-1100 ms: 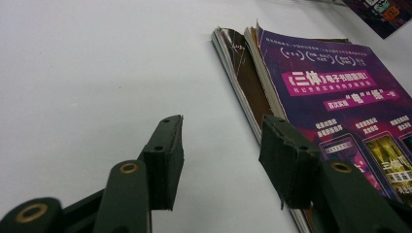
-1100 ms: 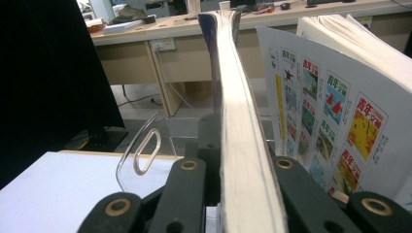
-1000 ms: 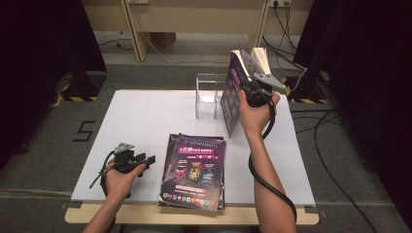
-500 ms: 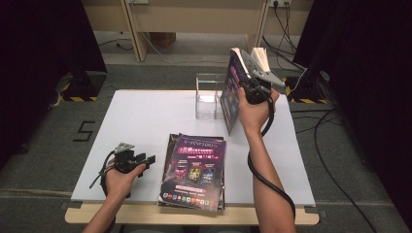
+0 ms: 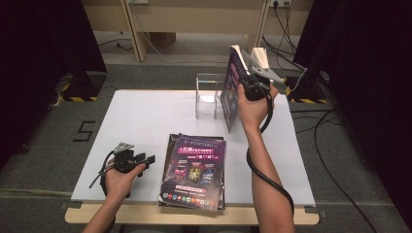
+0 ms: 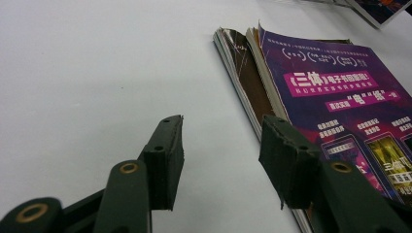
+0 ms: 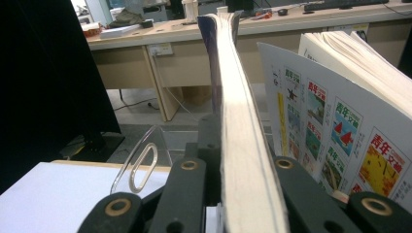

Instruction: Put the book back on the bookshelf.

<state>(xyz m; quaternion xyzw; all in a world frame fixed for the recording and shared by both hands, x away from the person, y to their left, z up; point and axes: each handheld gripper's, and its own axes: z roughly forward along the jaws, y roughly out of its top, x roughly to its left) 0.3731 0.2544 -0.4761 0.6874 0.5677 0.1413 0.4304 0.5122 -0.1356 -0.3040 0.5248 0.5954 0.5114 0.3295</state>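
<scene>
The right gripper (image 5: 248, 85) is up above the far right part of the white table (image 5: 145, 116), and its jaws are clamped tight on a magazine (image 5: 230, 92), which stands on edge in the air with its purple cover facing left. In the right gripper view that magazine (image 7: 238, 145) runs straight up between the 2 black jaws, and a second one with a white back cover (image 7: 340, 141) leans just beside it on the right. Just left of the held magazine sits a clear plastic holder (image 5: 210, 94) on the table, with its rounded edge showing in the right gripper view (image 7: 141, 165). Near the front edge lies a stack of magazines (image 5: 194, 170), flat, purple cover up. The left gripper (image 5: 143, 160) rests low at the front left, just beside that stack, and its jaws stand wide apart with nothing between them; in the left gripper view the stack (image 6: 311, 97) lies right next to the right-hand jaw.
</scene>
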